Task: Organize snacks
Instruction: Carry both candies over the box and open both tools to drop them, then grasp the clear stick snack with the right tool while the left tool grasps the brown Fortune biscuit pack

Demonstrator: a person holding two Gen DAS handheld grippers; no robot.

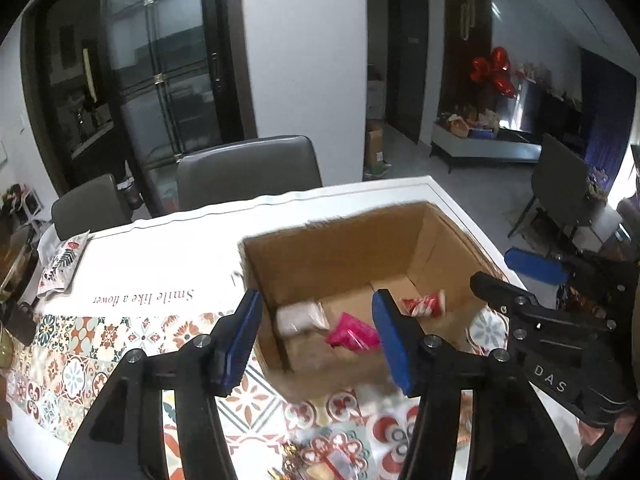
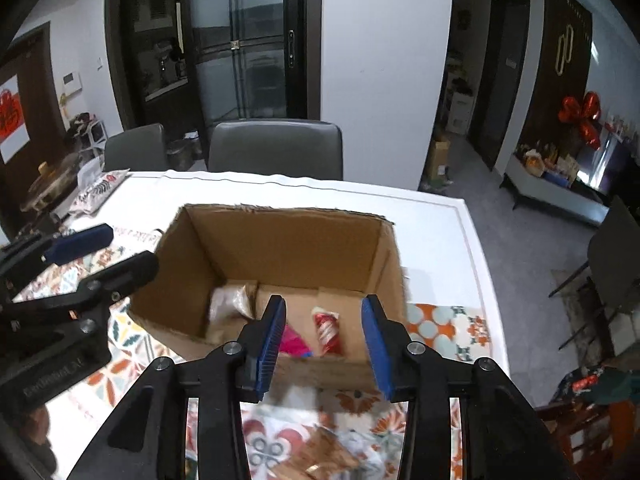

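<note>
Both of your tools hang over the near rim of the cardboard box (image 2: 276, 248), and both are empty: the left tool (image 1: 316, 336) stands moderately wide with nothing between its blue pads, the right tool (image 2: 324, 340) somewhat narrower, also bare. You look to be between drops, so lift clear of the box wall before you swing away, and go next for the loose snacks at the near edge of the table (image 2: 432, 216) (they are blurred, so check each one before you close). Inside the box lie a red-and-white striped packet (image 2: 328, 332) standing nearly on end, a crumpled pink packet (image 1: 352, 334) just beside it, and a pale, clear-wrapped packet (image 2: 228, 304) toward the left wall. A patterned pouch (image 1: 64, 260) sits well apart at the far left.
</note>
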